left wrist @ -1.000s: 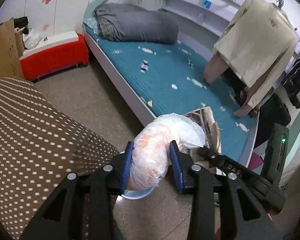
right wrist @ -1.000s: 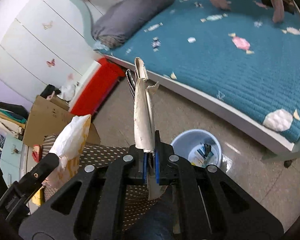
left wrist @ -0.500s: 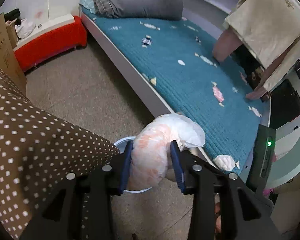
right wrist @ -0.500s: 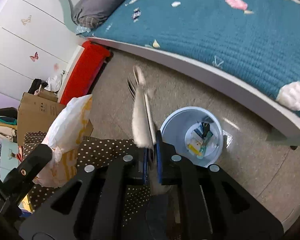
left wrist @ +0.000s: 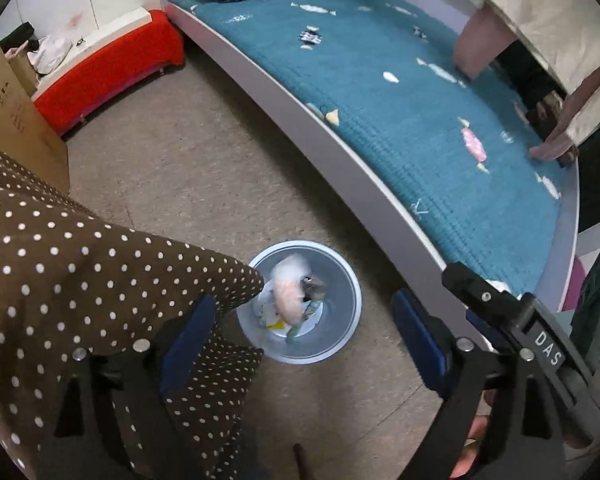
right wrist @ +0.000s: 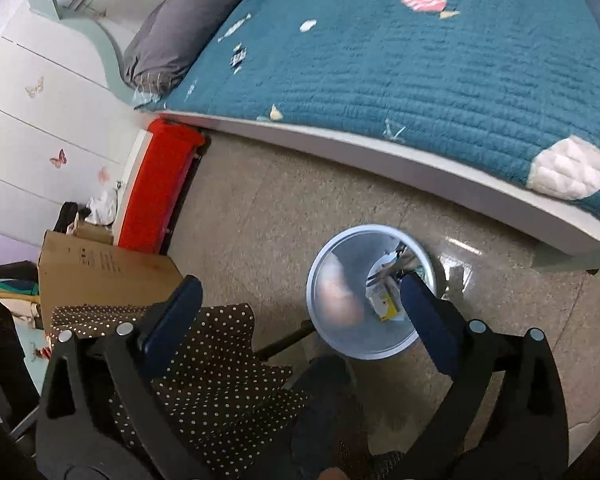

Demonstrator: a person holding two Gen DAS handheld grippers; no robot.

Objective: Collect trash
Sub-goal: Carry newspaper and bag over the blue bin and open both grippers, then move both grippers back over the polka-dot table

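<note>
Left gripper (left wrist: 304, 320) jaws are opening, empty; the crumpled plastic bag (left wrist: 290, 294) lies below it in the bin (left wrist: 346, 280). Right gripper (right wrist: 300, 304) is likewise opening and empty; there the bag is, perhaps, a pale blur.

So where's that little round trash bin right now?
The trash bin stands on the floor beside the bed, showing low and central in both wrist views, with wrappers inside.

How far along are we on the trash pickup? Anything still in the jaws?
Done: the crumpled plastic bag is dropping into the bin among other scraps. In hand: nothing; the left gripper and right gripper have jaws opening and empty. Left: possibly the small scrap near the bed edge.
</note>
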